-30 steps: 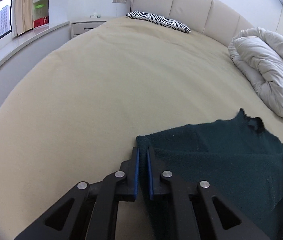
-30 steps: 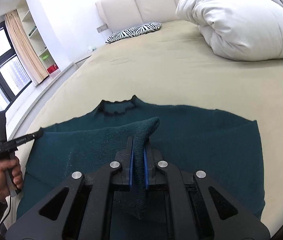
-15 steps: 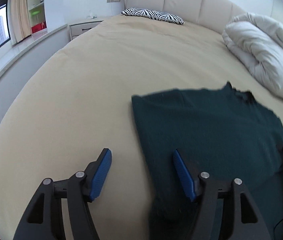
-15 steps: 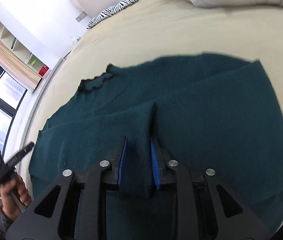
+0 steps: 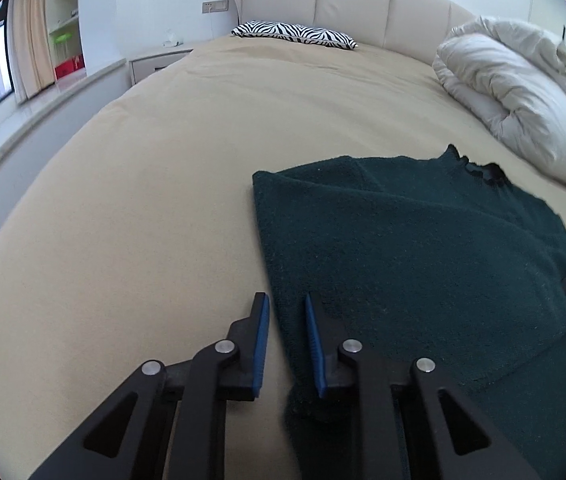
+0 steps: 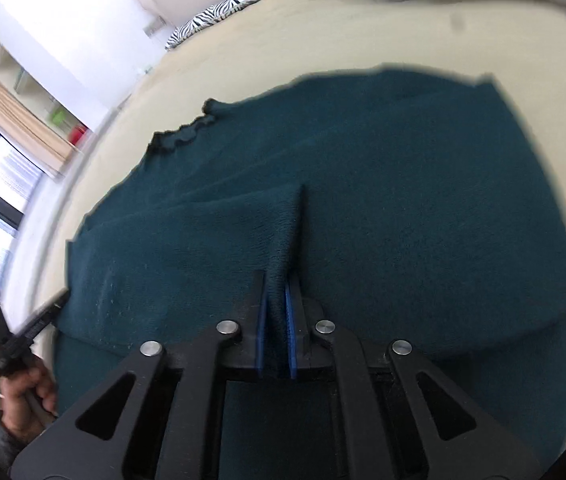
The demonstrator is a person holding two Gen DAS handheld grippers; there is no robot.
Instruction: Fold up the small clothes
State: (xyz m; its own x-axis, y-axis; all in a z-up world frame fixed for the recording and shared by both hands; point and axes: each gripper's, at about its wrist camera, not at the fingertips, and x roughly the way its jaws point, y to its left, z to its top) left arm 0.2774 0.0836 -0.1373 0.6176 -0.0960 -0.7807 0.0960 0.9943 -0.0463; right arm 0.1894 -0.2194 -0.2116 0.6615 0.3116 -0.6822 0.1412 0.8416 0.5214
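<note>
A dark green knitted sweater (image 5: 423, 248) lies spread on the beige bed sheet (image 5: 143, 200), its frilled collar (image 5: 483, 170) toward the headboard. My left gripper (image 5: 285, 298) hovers at the sweater's left edge with its jaws closing. The edge runs between them, and sheet still shows beside the left pad. In the right wrist view my right gripper (image 6: 278, 276) is shut on a raised fold of the sweater (image 6: 403, 200) near its middle. The fold stands up as a ridge ahead of the pads. The left gripper (image 6: 23, 336) shows there at lower left, held by a hand (image 6: 23, 396).
A bunched white duvet (image 5: 515, 92) lies on the right side of the bed. A zebra-striped pillow (image 5: 295, 34) rests against the padded headboard (image 5: 355, 4). A nightstand (image 5: 155, 64) and a window ledge run along the left.
My left gripper let go of the sweater's corner, opened wide, and has narrowed again around the left edge. My right gripper loosened briefly, gripped the fold again, and sank toward the sweater while rolling.
</note>
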